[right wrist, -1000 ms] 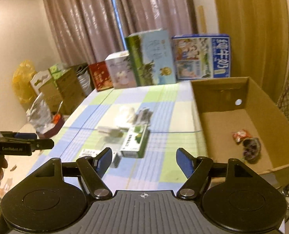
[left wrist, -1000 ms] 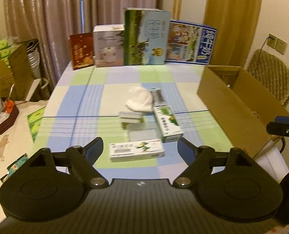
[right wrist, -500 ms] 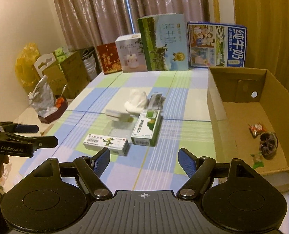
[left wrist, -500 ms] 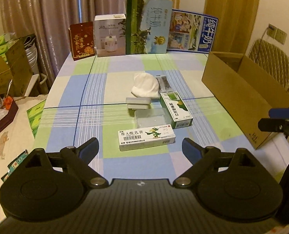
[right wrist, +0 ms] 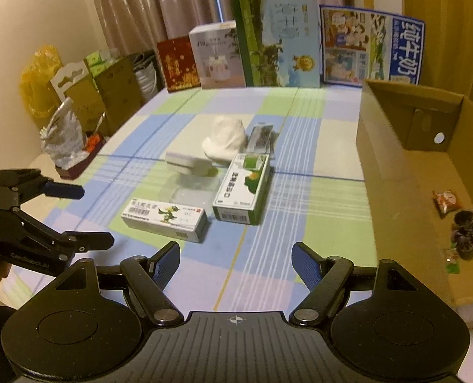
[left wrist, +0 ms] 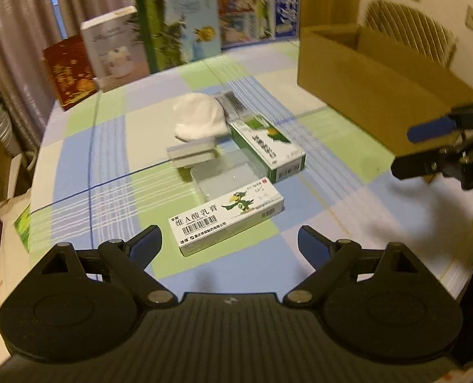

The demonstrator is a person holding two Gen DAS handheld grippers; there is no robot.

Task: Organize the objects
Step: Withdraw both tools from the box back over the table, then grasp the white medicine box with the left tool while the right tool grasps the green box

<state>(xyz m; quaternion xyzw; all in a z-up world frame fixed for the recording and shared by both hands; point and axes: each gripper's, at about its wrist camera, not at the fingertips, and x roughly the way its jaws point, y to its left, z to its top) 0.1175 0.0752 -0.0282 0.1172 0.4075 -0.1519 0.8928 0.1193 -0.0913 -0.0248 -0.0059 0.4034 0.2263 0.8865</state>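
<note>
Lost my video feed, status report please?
Left gripper open, right gripper open, both empty. White ointment box nearest, flat on the table. Cardboard box open. Nothing blocking.

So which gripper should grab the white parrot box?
Probably the left gripper: the white parrot box lies between its open fingers, close in. The right gripper, also open, sits farther back.

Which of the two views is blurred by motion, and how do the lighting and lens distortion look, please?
Left wrist view: motion-smeared, worst on the standing cartons and cardboard box; the white medicine box stays readable. Right wrist view: sharper, dim warm light, fisheye bending the table edges, soft shadows.
</note>
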